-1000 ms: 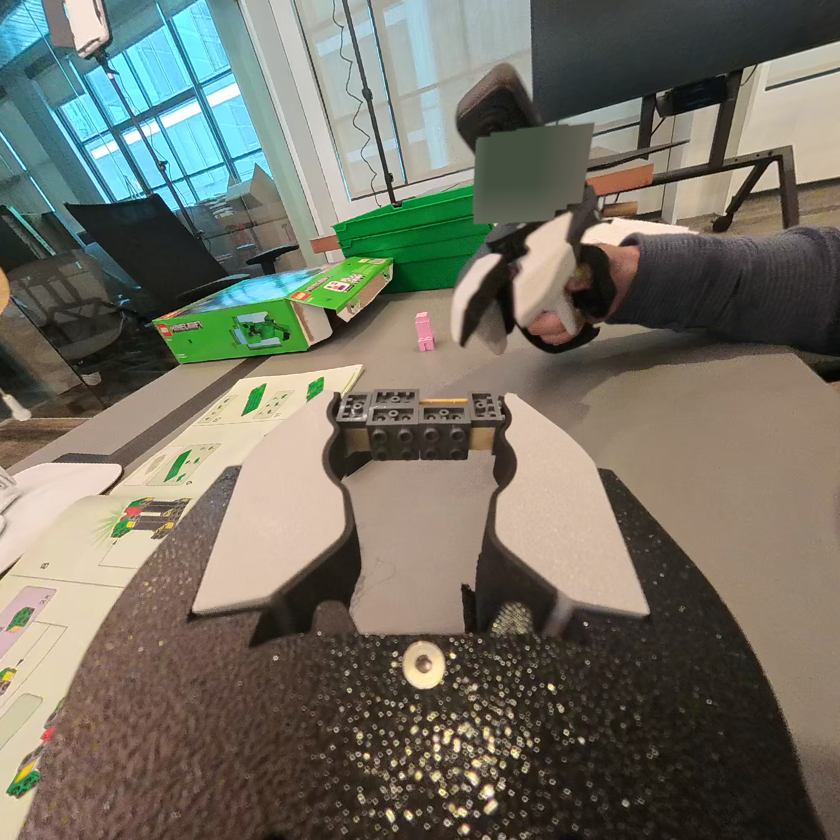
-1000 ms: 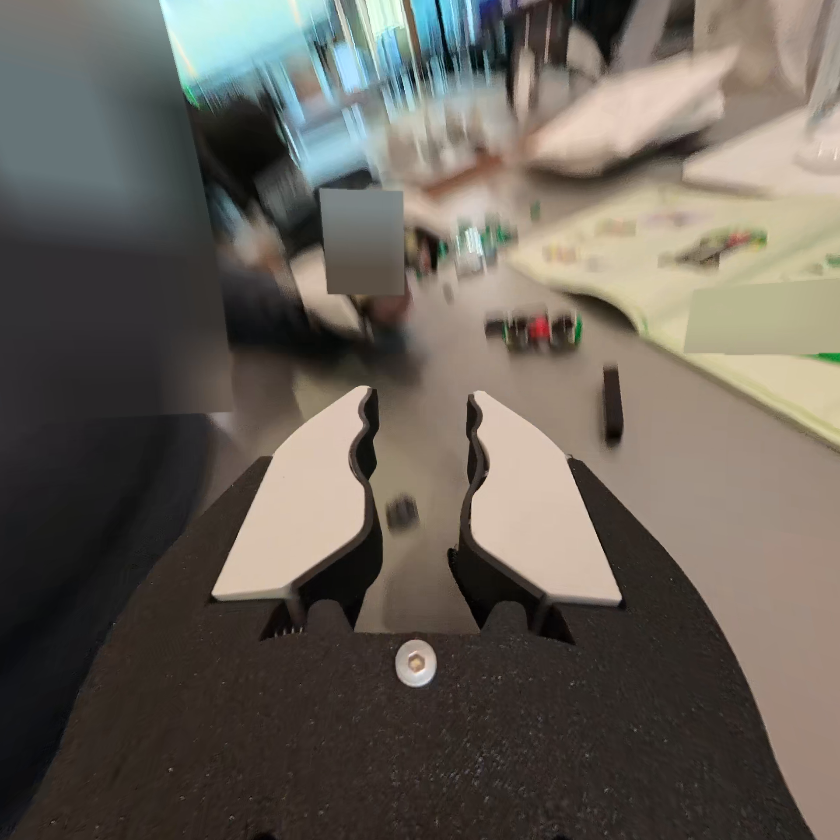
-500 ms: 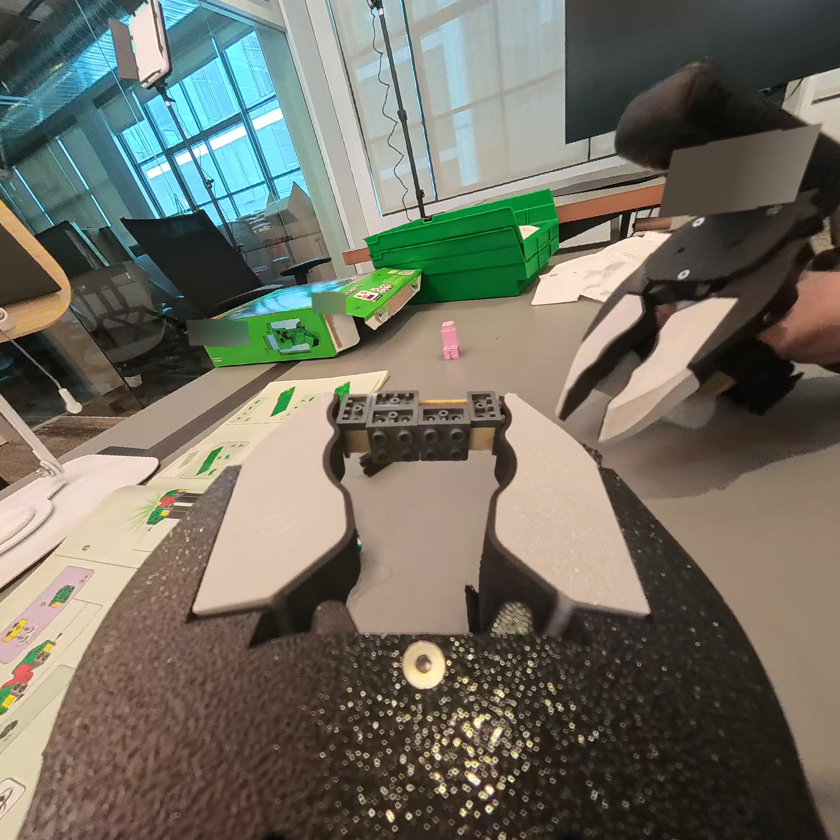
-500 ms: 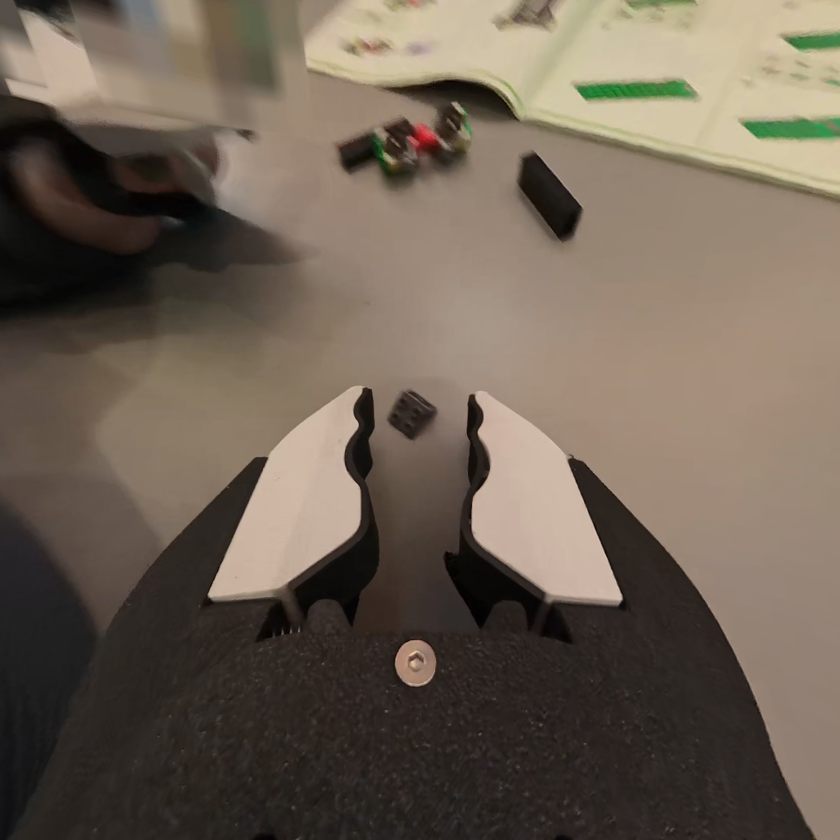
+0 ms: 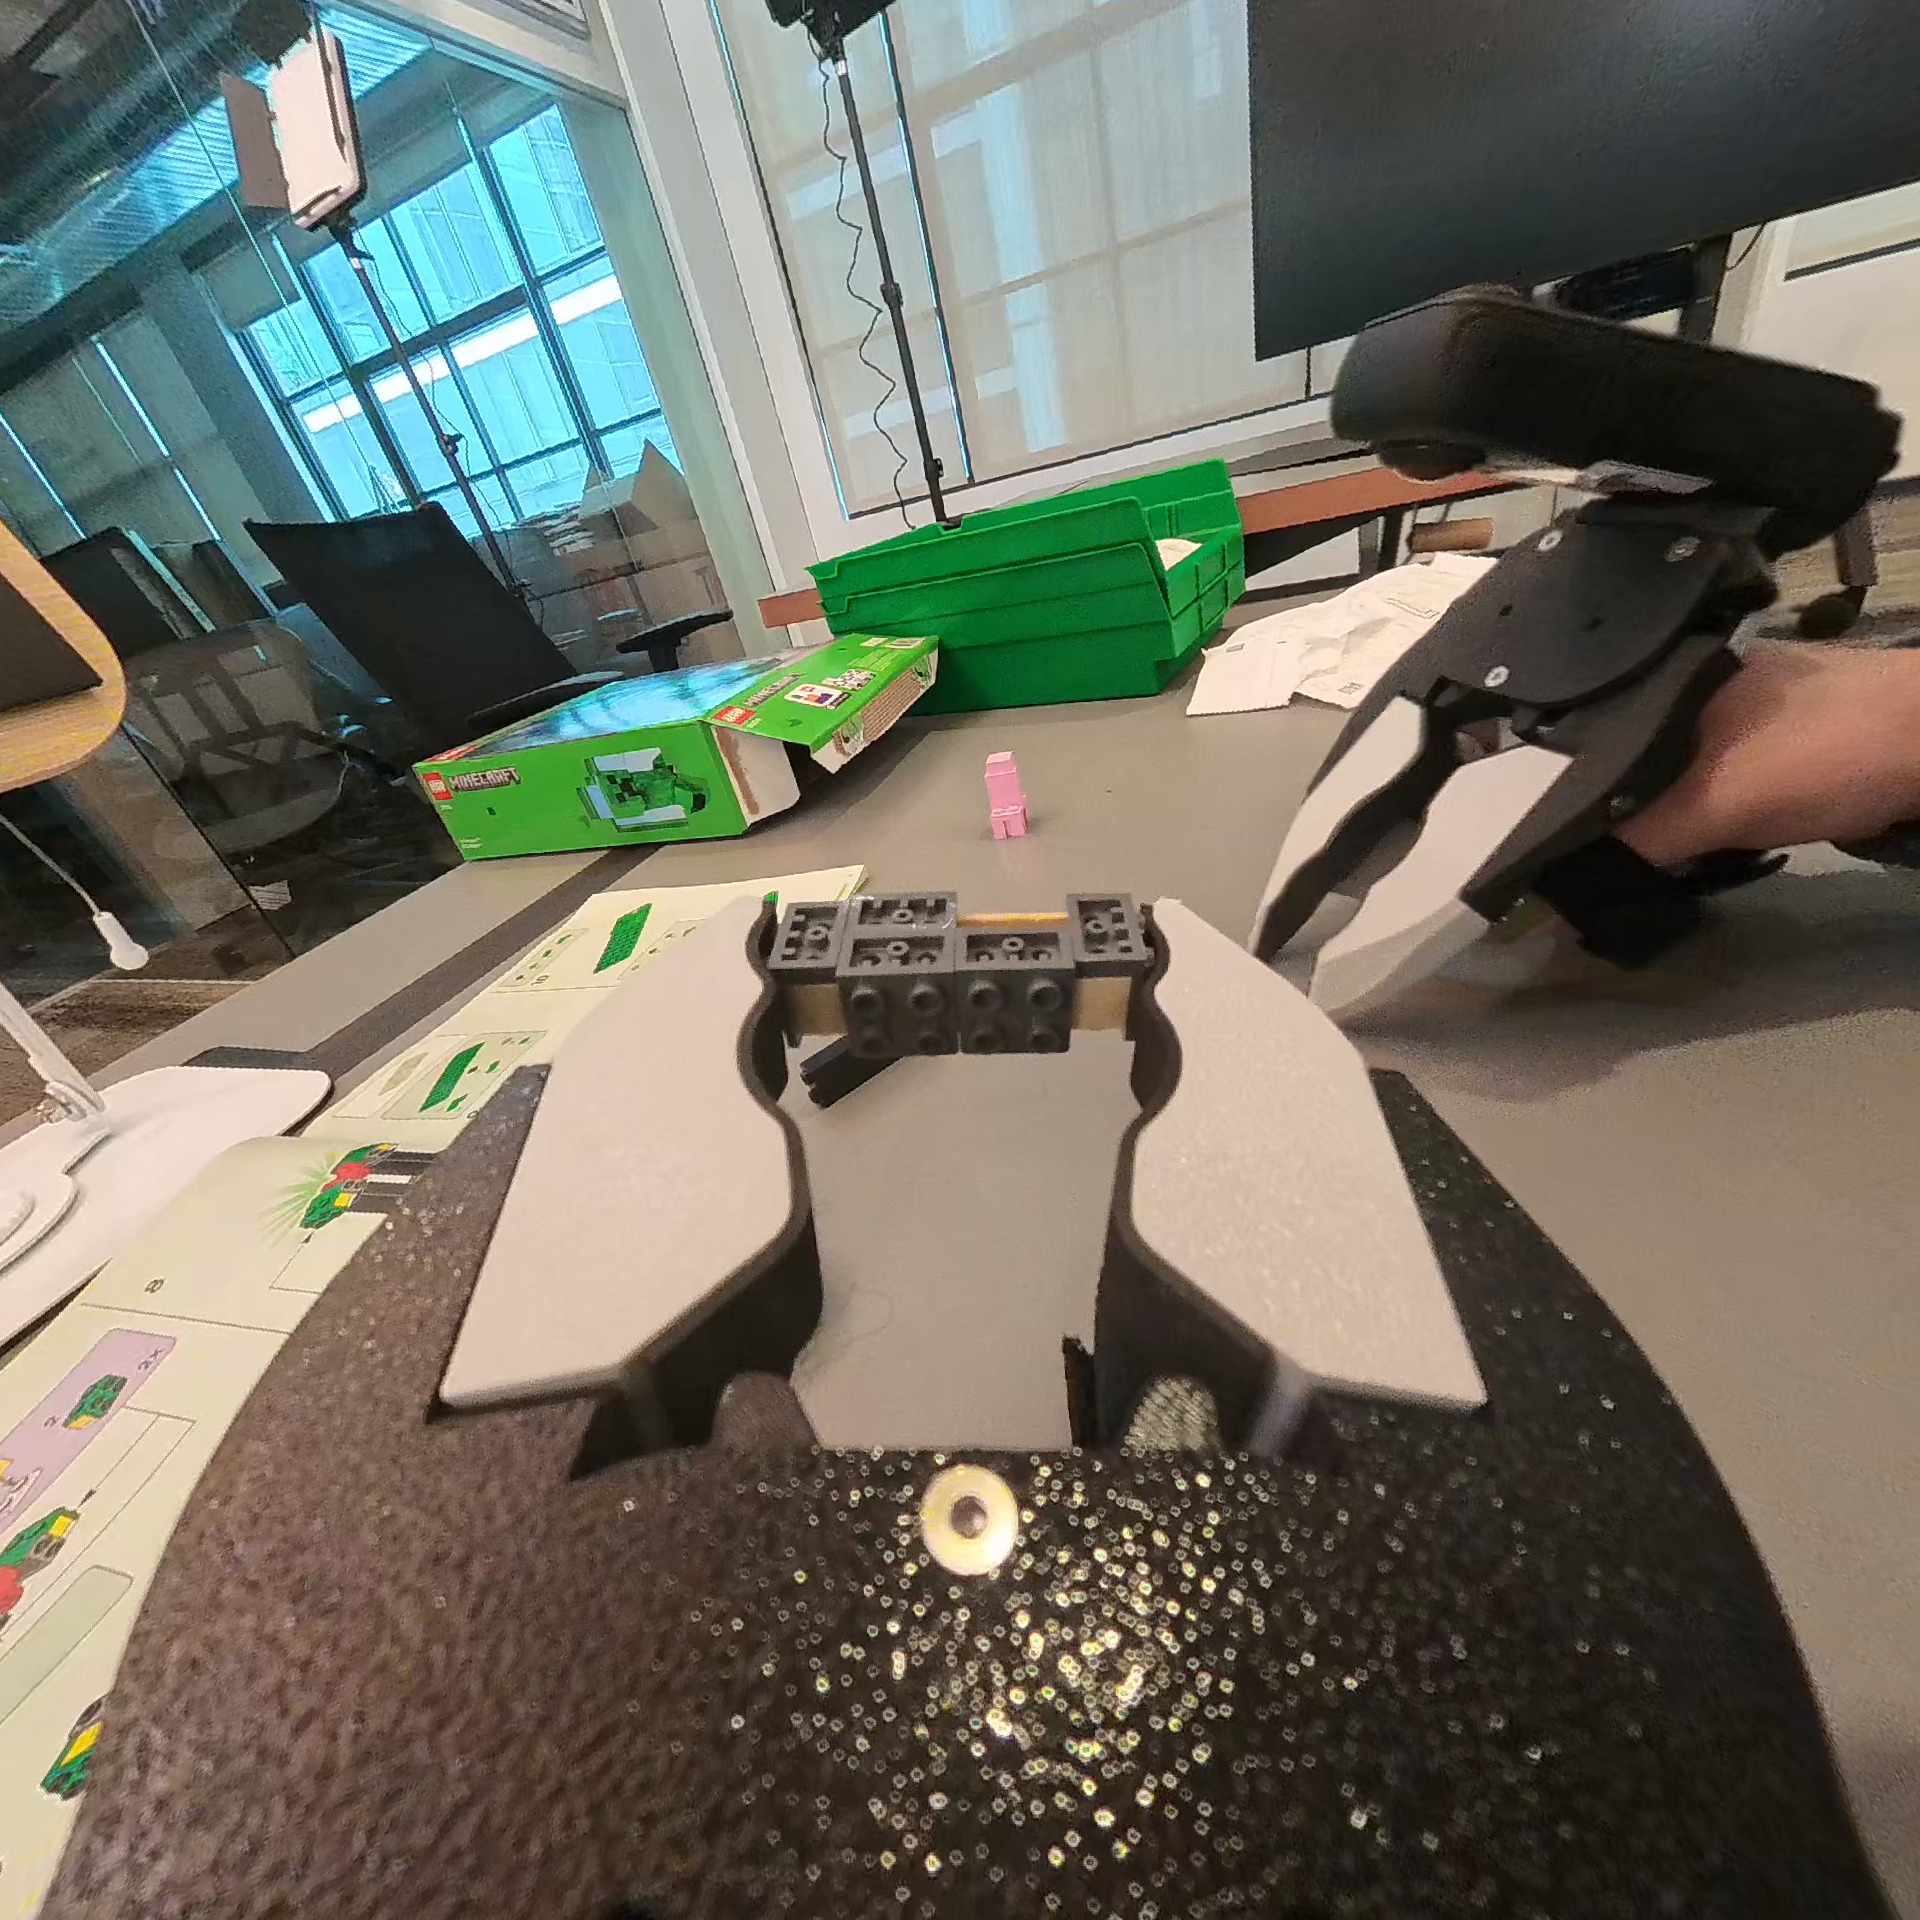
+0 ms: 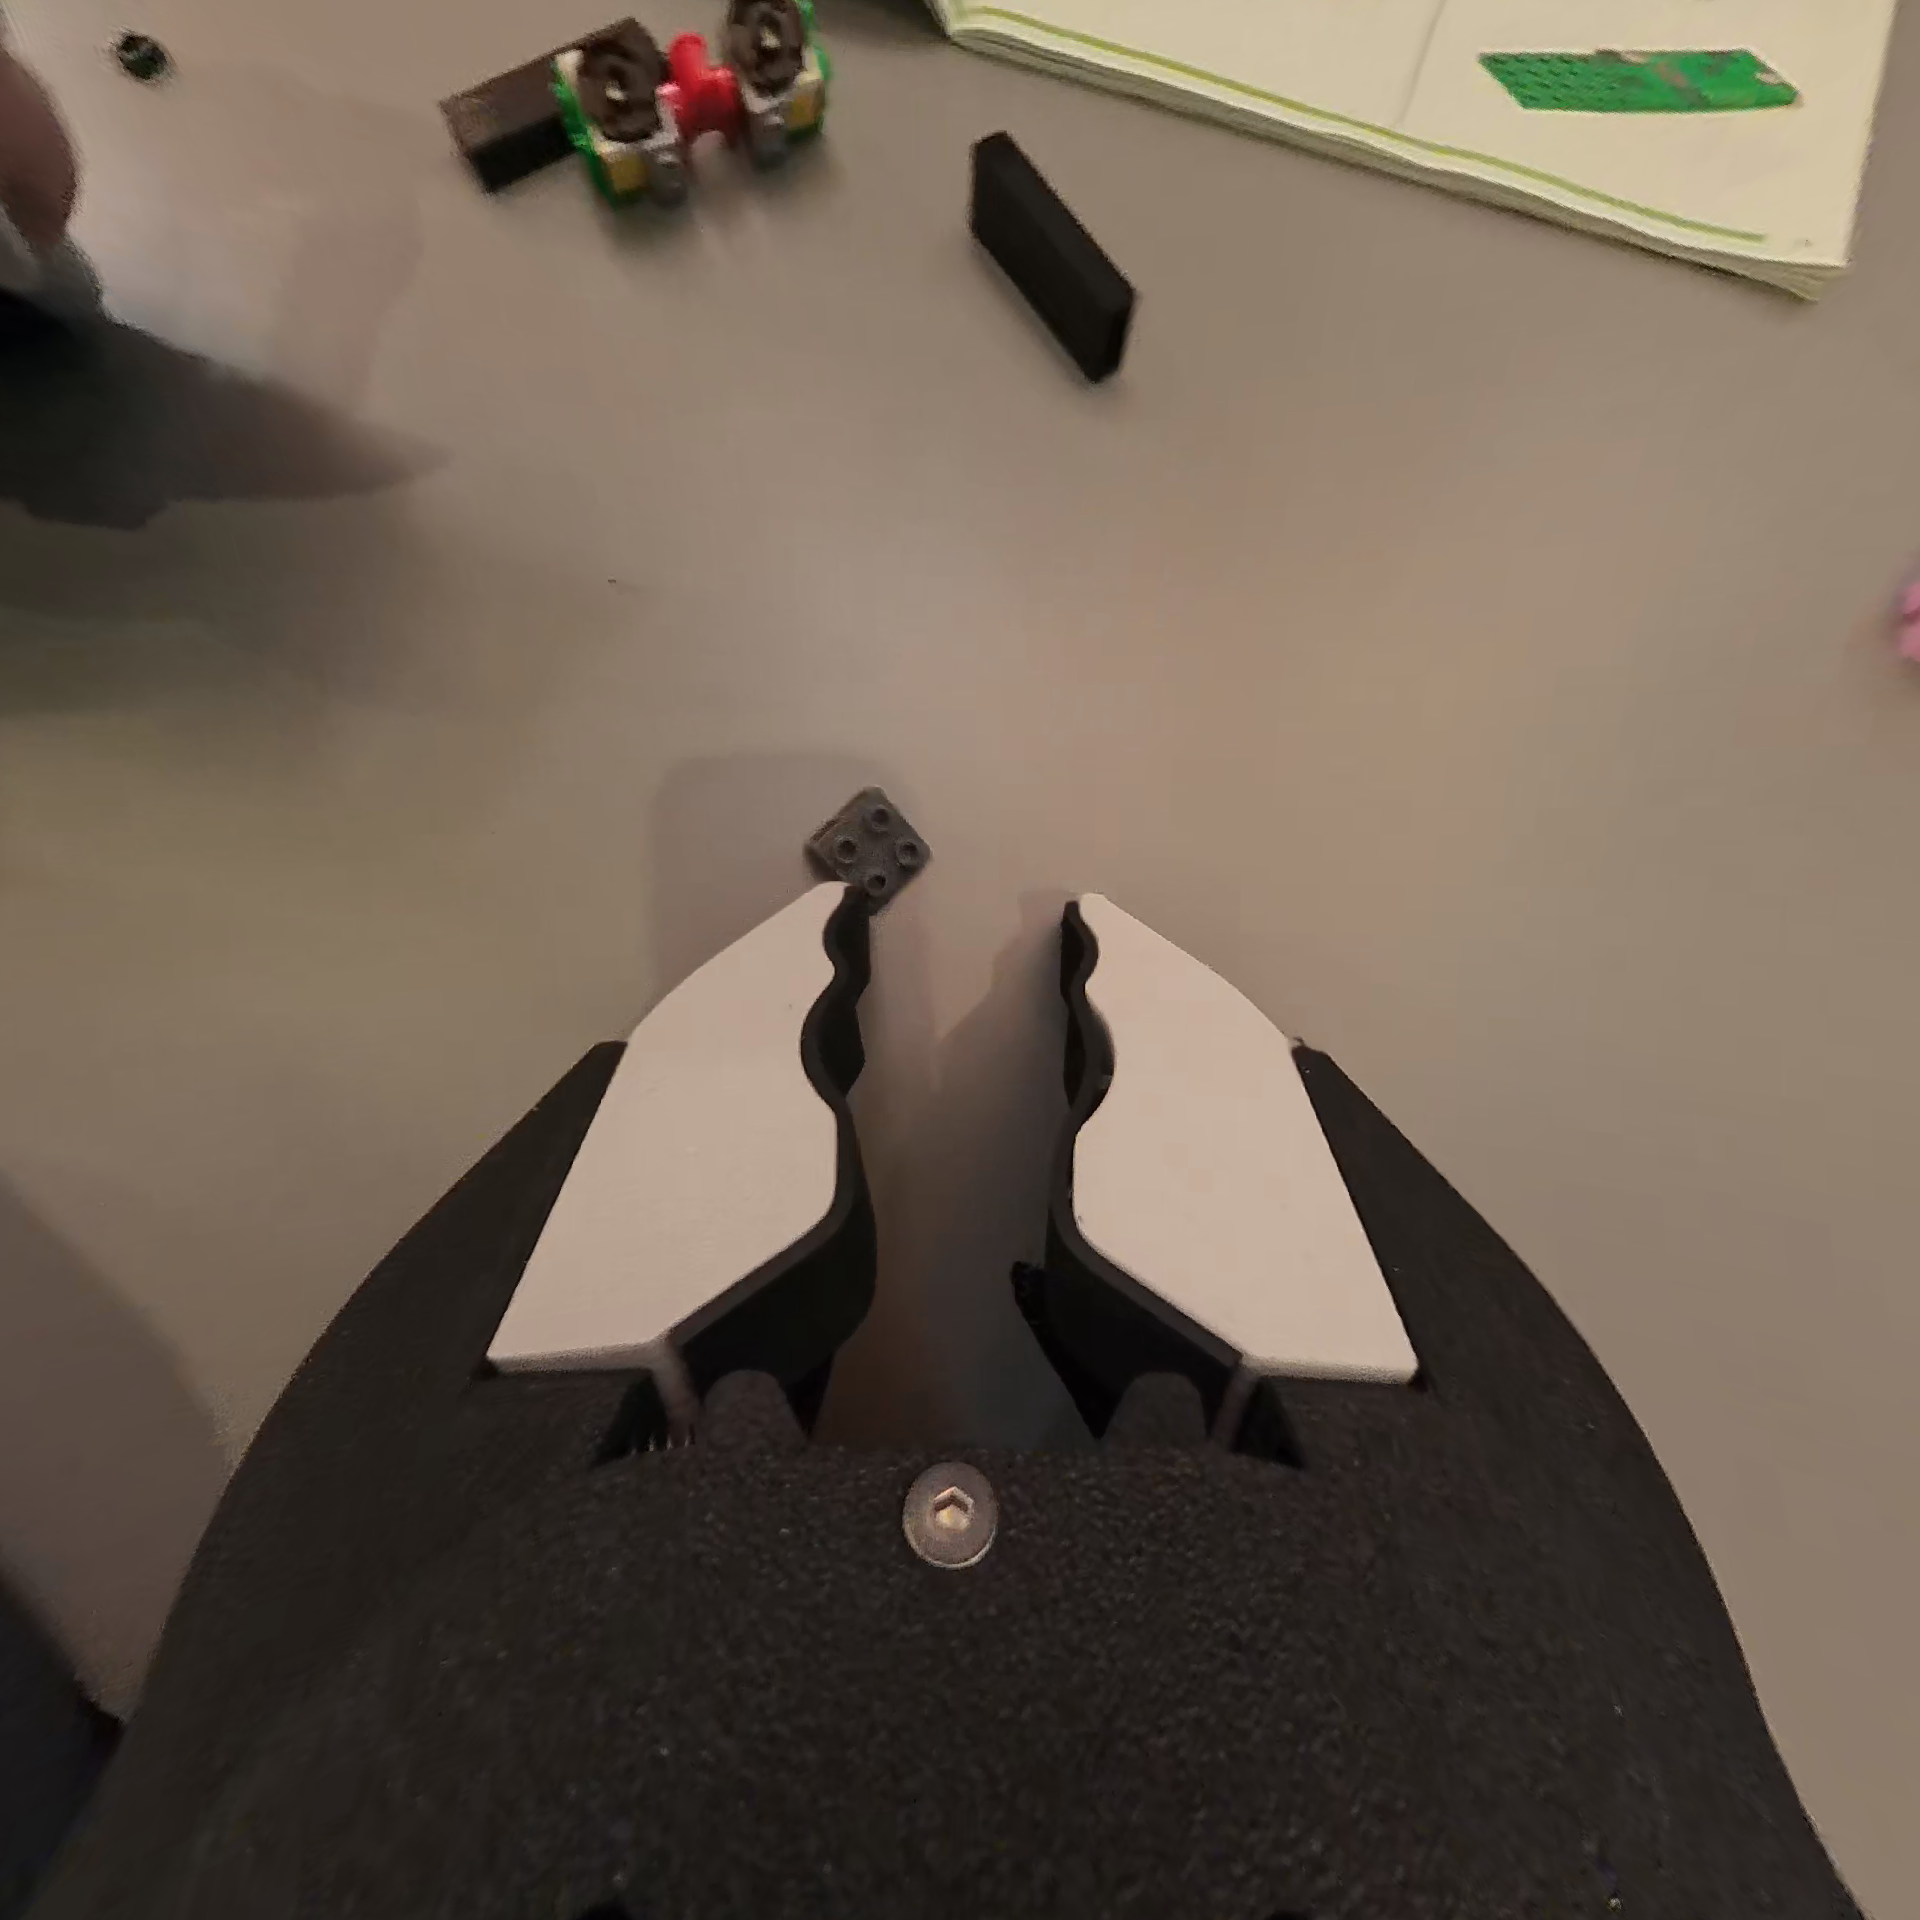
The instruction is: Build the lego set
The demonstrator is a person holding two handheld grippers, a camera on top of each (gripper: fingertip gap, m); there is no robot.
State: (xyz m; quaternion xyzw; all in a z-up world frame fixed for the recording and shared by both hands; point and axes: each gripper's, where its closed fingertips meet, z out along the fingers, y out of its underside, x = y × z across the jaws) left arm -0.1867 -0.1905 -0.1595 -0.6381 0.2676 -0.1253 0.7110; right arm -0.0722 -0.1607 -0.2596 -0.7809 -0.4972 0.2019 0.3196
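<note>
Clamping dark-grey studded brick assembly (image 5: 951, 977), left gripper (image 5: 951, 961); right gripper (image 6: 961, 904) fingers parted, empty.

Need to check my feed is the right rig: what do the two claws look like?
Both match: left claw and right claw have flat light-grey fingers with wavy black inner edges on a black pebbled body with one silver screw. The right's far side shows a bulky black housing.
</note>
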